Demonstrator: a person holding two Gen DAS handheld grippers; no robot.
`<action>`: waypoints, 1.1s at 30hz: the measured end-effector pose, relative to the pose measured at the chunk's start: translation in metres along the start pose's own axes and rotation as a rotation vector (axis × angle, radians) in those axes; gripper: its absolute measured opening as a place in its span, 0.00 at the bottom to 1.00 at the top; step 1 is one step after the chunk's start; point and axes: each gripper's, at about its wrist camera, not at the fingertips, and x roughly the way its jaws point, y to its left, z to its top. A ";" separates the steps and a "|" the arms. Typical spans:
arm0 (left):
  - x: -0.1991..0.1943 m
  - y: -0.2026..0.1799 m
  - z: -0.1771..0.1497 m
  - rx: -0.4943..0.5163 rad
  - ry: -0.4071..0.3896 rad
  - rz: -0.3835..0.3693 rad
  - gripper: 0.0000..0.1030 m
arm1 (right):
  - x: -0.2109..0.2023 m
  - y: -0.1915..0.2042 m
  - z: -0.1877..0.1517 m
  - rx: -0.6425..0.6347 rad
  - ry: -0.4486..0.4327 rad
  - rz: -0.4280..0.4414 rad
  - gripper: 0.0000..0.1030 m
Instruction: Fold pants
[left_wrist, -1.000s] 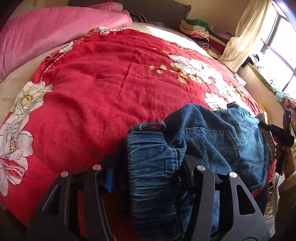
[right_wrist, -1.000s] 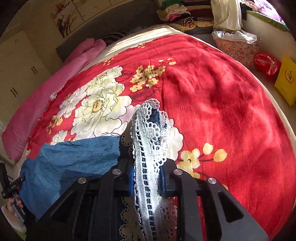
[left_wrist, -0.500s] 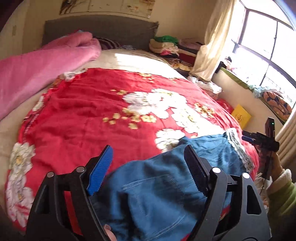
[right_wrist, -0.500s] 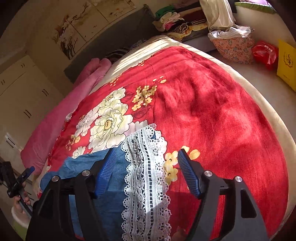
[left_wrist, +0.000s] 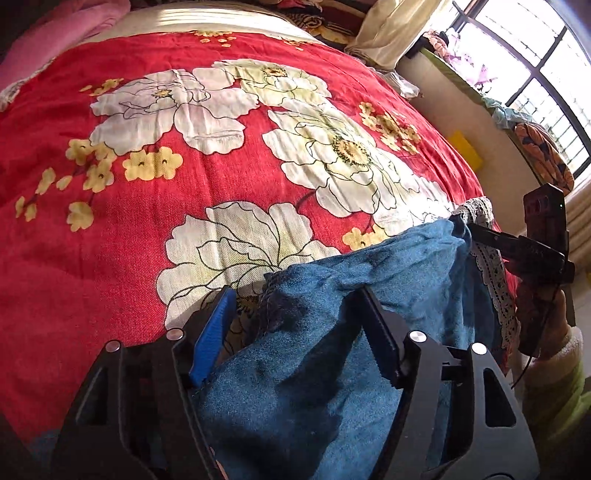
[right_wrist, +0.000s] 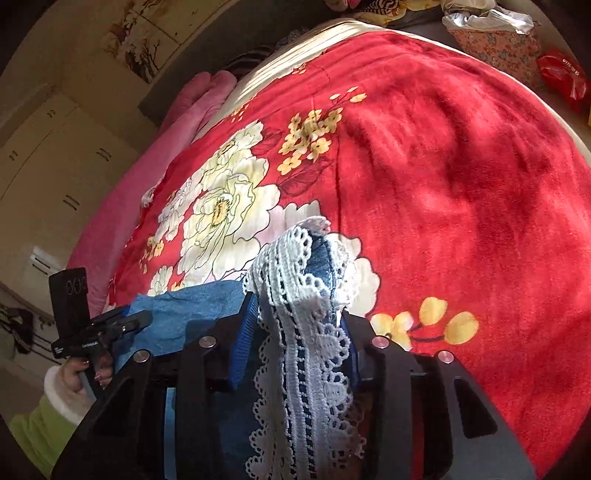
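Pants (left_wrist: 332, 369) regripped, right gripper (right_wrist: 295, 317) reclosed

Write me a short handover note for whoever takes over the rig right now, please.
left gripper: open, jaws straddling the bunched blue edge of the pants, a gap beside the blue pad.
right gripper: appears shut on the lace hem.
The pants lie bunched at the near edge of the red bedspread, between both grippers.
Done: no tidy fold visible.
To do: close the left, spread flat, fold.
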 end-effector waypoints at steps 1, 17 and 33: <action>-0.002 0.001 0.000 -0.019 -0.004 -0.025 0.34 | 0.000 0.003 -0.002 -0.017 -0.003 0.004 0.28; -0.001 -0.028 0.041 0.024 -0.121 0.030 0.04 | -0.018 0.013 0.025 -0.128 -0.138 -0.156 0.18; -0.065 -0.030 -0.003 -0.003 -0.231 -0.045 0.55 | -0.078 0.002 -0.014 -0.003 -0.238 -0.125 0.62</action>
